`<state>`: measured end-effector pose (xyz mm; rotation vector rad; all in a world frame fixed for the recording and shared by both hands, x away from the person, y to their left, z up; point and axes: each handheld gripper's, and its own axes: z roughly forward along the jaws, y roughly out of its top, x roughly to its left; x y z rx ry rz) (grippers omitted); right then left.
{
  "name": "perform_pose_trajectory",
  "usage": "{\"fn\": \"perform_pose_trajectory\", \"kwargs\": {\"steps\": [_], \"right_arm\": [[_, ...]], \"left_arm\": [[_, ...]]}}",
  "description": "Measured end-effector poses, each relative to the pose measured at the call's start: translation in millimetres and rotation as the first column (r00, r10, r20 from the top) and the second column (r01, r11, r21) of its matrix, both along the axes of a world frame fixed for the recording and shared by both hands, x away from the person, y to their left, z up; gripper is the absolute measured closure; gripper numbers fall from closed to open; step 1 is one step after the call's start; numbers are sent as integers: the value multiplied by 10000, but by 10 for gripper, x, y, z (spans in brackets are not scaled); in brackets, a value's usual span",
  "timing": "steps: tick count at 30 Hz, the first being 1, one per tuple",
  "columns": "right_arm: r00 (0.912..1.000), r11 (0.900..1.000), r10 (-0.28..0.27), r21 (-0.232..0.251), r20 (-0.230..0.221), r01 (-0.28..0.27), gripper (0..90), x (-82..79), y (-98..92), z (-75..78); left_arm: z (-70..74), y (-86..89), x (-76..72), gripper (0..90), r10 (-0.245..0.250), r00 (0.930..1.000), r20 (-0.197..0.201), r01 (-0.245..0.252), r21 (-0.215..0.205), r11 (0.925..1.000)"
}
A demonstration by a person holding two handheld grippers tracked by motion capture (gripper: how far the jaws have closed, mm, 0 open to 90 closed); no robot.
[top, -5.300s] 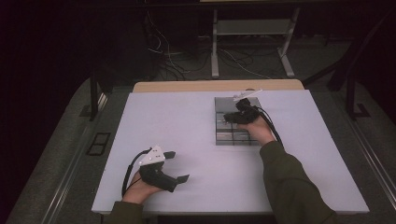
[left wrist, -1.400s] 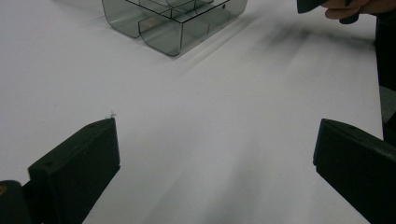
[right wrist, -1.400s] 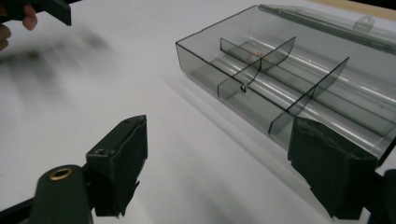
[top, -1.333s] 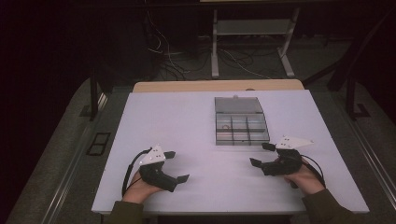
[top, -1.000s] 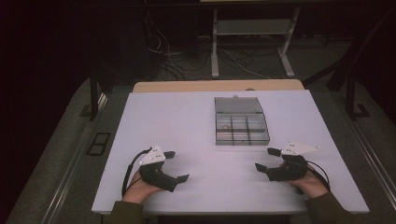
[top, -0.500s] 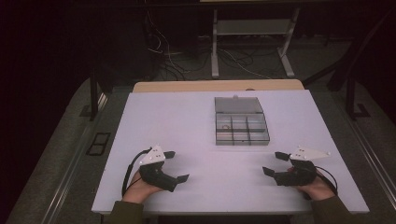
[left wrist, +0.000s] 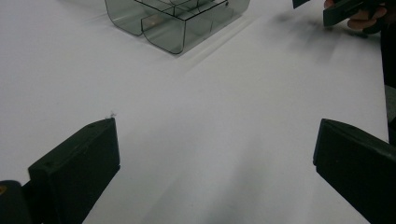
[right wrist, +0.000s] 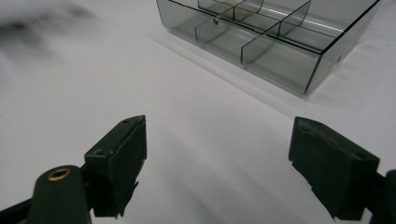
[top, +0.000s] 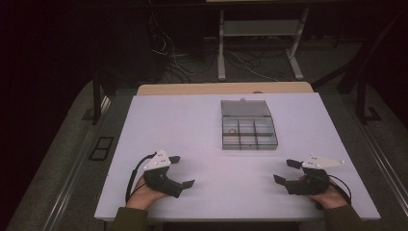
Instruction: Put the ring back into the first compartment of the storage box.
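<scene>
Box point(top: 249, 131), high view: clear grey plastic, rectangular, split into small compartments, lid-like flat part at its far end; it sits right of centre toward the far half of your white table point(top: 192, 125). One near-left compartment holds a small ring-like item, too small to name. Your left gripper point(top: 184, 171) and right gripper point(top: 284, 171) rest near the table's near edge, well apart from the box and from each other, jaws spread and empty. Judged step: hands parked, work at the box either finished or not begun.

Left gripper view: two black blocky jaws stand wide over bare matte tabletop. Box point(left wrist: 177, 21) lies ahead, rounded corners, thin glossy walls; a small brownish item shows inside one cell.

Right gripper view: jaws wide, nothing between them. Box point(right wrist: 275, 37) is ahead and to the right, partitions thin and translucent. Any next move, I judge, calls for you to reach forward to the box and narrow the jaws for small contents.
</scene>
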<state>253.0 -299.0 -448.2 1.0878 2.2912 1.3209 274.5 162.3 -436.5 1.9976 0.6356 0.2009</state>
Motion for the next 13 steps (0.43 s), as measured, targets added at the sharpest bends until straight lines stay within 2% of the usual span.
{"fn": "perform_pose_trajectory", "kwargs": {"steps": [13], "right_arm": [[10000, 10000, 66, -71, 16, -66, 189, -4, 19, -3]], "left_arm": [[-4, -2, 3, 0, -13, 10000, -21, 13, 101, 9999]]}}
